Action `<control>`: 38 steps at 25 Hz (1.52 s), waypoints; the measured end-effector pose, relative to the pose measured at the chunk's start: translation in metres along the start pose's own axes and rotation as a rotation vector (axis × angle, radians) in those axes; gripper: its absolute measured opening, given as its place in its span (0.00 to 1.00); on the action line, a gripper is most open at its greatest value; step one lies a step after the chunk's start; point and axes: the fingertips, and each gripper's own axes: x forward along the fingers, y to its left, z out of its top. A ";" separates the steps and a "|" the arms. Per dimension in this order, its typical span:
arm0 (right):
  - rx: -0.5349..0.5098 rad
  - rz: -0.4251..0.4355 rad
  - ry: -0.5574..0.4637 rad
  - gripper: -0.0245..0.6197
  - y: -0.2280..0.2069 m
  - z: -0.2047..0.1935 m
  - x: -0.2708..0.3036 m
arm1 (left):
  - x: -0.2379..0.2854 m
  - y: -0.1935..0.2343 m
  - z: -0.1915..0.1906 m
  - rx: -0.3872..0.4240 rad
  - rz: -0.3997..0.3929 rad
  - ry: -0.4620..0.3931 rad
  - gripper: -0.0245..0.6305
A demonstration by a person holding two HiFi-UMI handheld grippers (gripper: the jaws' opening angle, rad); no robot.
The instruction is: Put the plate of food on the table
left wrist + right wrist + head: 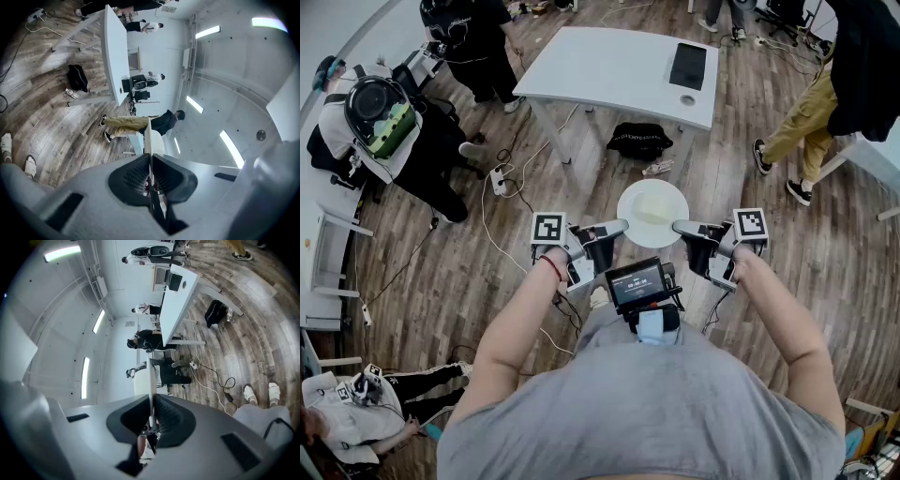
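A round white plate [641, 192] carrying a pale block of food [652, 207] is held level in the air above the wooden floor. My left gripper [622, 226] is shut on its left rim and my right gripper [678, 226] is shut on its right rim. In the left gripper view the plate [148, 137] shows edge-on, pinched between the jaws. The right gripper view shows the same thin plate [150, 380] edge caught between its pads. The white table [609, 70] stands ahead, a short way beyond the plate.
A dark tablet [688, 66] and a small round object [688, 99] lie on the table's right part. A black bag [639, 140] sits on the floor under it. Cables and a power strip [500, 178] run left. People stand or sit at left, back and right.
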 end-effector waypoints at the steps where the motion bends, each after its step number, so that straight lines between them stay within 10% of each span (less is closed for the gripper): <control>1: -0.001 0.000 0.001 0.10 0.000 0.000 0.000 | 0.000 0.000 0.000 -0.002 -0.002 0.000 0.09; 38: 0.002 0.047 -0.030 0.10 -0.005 0.007 0.001 | -0.001 0.004 0.000 0.026 -0.021 -0.009 0.09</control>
